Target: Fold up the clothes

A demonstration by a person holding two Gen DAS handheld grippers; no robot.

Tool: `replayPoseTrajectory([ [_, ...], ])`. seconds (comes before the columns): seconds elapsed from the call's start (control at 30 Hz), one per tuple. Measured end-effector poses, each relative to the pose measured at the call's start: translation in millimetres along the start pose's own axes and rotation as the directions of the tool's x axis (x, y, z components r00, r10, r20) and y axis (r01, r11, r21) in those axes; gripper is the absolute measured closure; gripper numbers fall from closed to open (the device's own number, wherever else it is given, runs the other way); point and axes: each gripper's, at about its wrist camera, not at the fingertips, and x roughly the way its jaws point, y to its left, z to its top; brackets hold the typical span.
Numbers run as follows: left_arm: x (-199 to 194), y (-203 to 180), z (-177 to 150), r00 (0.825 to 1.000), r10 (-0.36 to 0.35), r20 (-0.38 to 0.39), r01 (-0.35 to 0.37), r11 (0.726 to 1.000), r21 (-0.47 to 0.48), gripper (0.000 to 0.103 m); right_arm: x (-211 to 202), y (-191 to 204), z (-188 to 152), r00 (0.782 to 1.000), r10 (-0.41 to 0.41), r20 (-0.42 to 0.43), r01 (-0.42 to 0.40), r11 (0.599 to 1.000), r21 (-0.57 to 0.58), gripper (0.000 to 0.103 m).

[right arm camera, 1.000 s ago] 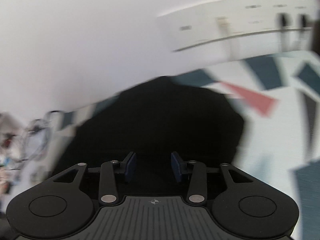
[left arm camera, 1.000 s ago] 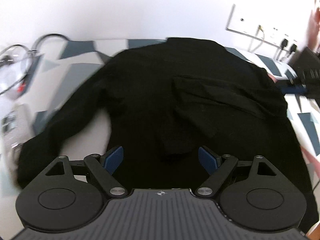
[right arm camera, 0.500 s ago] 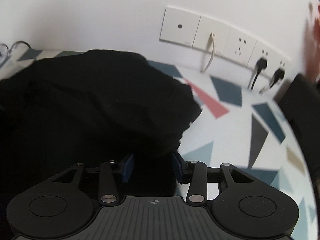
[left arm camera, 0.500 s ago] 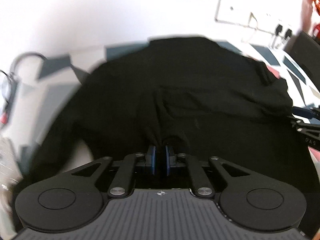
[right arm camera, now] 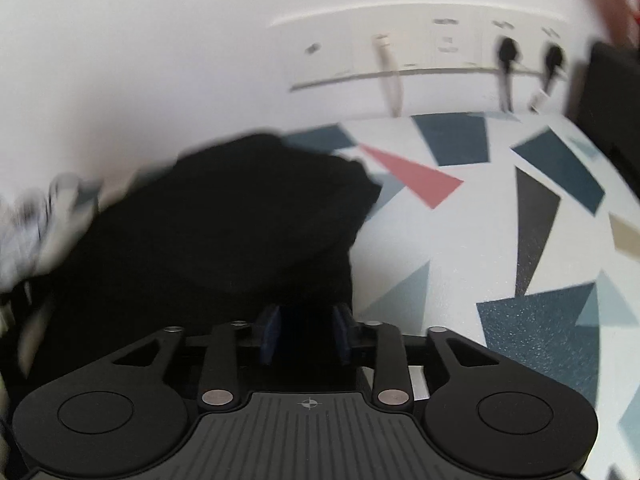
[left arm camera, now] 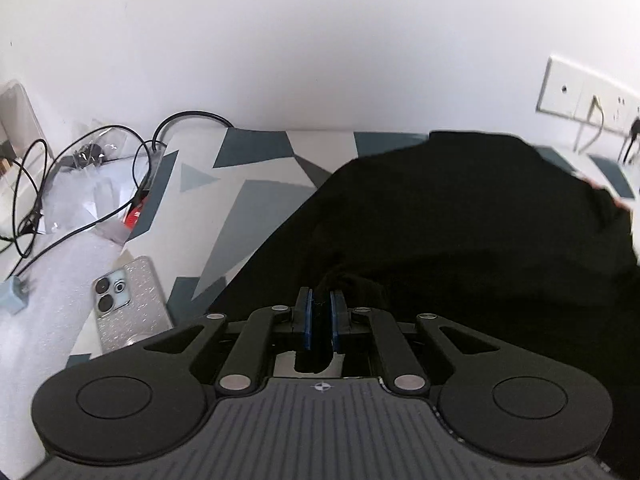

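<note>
1. While pinching a fold of the black garment (left arm camera: 460,216), left gripper (left arm camera: 320,312) clamped tight on the cloth.
2. Spread over the patterned table (left arm camera: 256,184), beside a phone (left arm camera: 128,300) and cables (left arm camera: 80,184).
3. Right gripper (right arm camera: 306,330) partly closed around cloth; grip hard to judge through blur.

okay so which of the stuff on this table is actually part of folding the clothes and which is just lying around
Part of the job:
black garment
left gripper, shut on a fold of it
right gripper, open over its edge

Just lying about:
phone
black cables
clear plastic bag
wall sockets
</note>
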Motion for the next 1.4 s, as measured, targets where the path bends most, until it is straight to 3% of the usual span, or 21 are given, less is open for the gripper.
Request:
replayPoseTrajectory([
  [0.13, -1.9, 0.0, -7.4, 1.000, 0.013, -0.001, -0.013, 1.000, 0.008, 0.094, 23.1, -30.0, 29.9, 0.999, 0.008, 0.041, -0.018, 0.966, 0.259, 0.066],
  [0.27, -4.7, -1.0, -11.5, 1.000, 0.022, 0.010, -0.022, 1.000, 0.022, 0.094, 61.8, -25.0, 51.7, 0.996, -0.079, 0.029, 0.070, 0.972, 0.225, 0.069],
  [0.3, -5.9, -1.7, -10.7, 1.000, 0.022, 0.019, -0.023, 0.999, 0.028, 0.094, 70.1, -23.1, 56.2, 0.996, -0.085, 0.018, 0.080, 0.974, 0.212, 0.073],
  [0.33, -7.3, -2.3, -9.7, 0.999, 0.023, 0.028, -0.024, 0.999, 0.033, 0.094, 76.8, -21.5, 59.8, 0.996, -0.085, 0.004, 0.083, 0.975, 0.207, 0.095],
  [0.4, -10.6, -0.6, -4.7, 0.998, 0.024, 0.050, -0.026, 0.999, 0.033, 0.094, 80.2, -19.6, 67.9, 0.995, -0.098, 0.006, 0.094, 0.972, 0.217, 0.098],
  [0.63, 12.0, 8.7, 31.8, 0.993, 0.079, 0.090, -0.080, 0.997, 0.013, 0.093, 87.6, -27.7, 97.2, 0.987, 0.018, 0.159, -0.079, 0.919, 0.386, 0.098],
  [0.7, 30.9, 7.6, 36.6, 0.997, 0.066, 0.031, -0.068, 0.995, 0.073, 0.089, 100.1, -22.9, 103.7, 0.986, 0.007, 0.165, -0.067, 0.929, 0.363, 0.092],
  [0.77, 46.5, 8.0, 36.4, 0.997, 0.080, -0.021, -0.077, 0.989, 0.126, 0.080, 105.0, -15.9, 108.8, 0.985, -0.046, 0.164, -0.010, 0.947, 0.321, 0.062],
  [0.8, 52.7, 8.5, 35.7, 0.995, 0.092, -0.036, -0.086, 0.985, 0.148, 0.074, 104.6, -13.2, 110.1, 0.985, -0.058, 0.163, 0.006, 0.952, 0.305, 0.058],
  [0.93, 52.5, 21.0, 31.5, 0.993, 0.104, -0.056, -0.097, 0.989, 0.113, 0.064, 86.0, -2.8, 101.0, 0.990, -0.035, 0.135, 0.009, 0.982, 0.189, 0.059],
  [1.1, 47.9, 16.1, 15.3, 0.992, 0.071, -0.104, -0.059, 0.992, 0.112, 0.044, 69.1, 8.0, 47.1, 0.998, -0.056, 0.003, 0.056, 0.997, -0.048, 0.059],
  [1.17, 46.6, 12.9, 8.2, 0.991, 0.062, -0.122, -0.048, 0.992, 0.117, 0.044, 71.9, 11.6, 25.2, 0.996, -0.077, -0.046, 0.071, 0.990, -0.123, 0.060],
  [1.23, 45.4, 9.7, 1.2, 0.989, 0.053, -0.140, -0.036, 0.992, 0.121, 0.045, 70.9, 16.7, 11.0, 0.995, -0.090, -0.035, 0.083, 0.982, -0.170, 0.063],
  [1.33, 43.5, 4.9, -9.3, 0.985, 0.040, -0.167, -0.019, 0.992, 0.127, 0.050, 68.4, 19.3, 5.4, 0.994, -0.110, -0.017, 0.105, 0.980, -0.169, 0.098],
  [1.37, 42.9, 3.3, -12.8, 0.984, 0.036, -0.176, -0.013, 0.992, 0.129, 0.057, 65.8, 18.2, 4.3, 0.993, -0.116, -0.014, 0.112, 0.981, -0.160, 0.099],
  [1.4, 42.3, 1.7, -16.3, 0.982, 0.032, -0.185, -0.007, 0.991, 0.131, 0.072, 63.2, 17.2, 3.2, 0.993, -0.121, -0.011, 0.118, 0.982, -0.150, 0.099],
])
